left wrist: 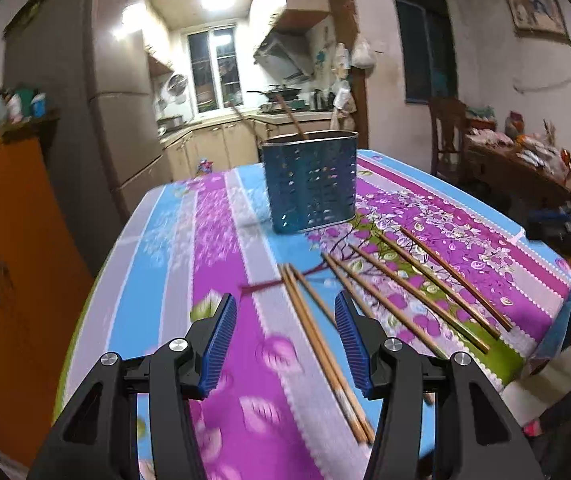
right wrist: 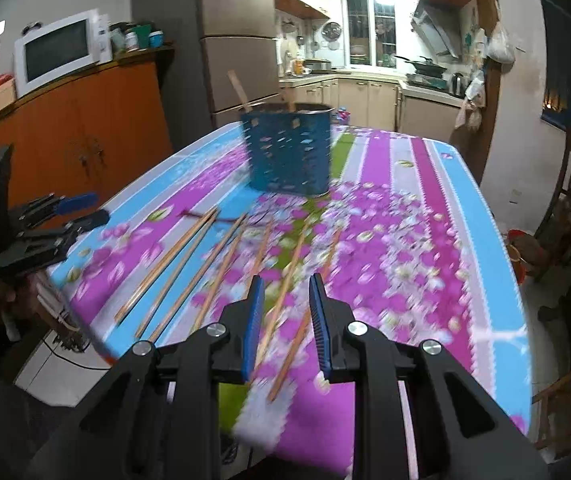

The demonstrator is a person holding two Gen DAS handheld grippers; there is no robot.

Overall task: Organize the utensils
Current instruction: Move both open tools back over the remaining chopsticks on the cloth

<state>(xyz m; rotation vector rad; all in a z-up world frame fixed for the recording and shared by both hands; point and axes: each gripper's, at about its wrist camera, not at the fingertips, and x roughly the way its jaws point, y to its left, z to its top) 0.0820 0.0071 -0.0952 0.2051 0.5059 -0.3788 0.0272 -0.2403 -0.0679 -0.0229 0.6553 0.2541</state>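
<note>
- Both pairs of blue finger pads sit nearest you: the left gripper [left wrist: 281, 344] stands parted and grasps nothing; the right gripper [right wrist: 287, 320] is narrowly parted, also empty.
- Find the loose chopsticks [left wrist: 405, 300] flat on the floral tablecloth [left wrist: 213, 240], short of the blue perforated holder [left wrist: 309, 184], which already carries a few.
- Expect light, stiff, slippery sticks. Take hold near mid-length, pads squarely across.
</note>
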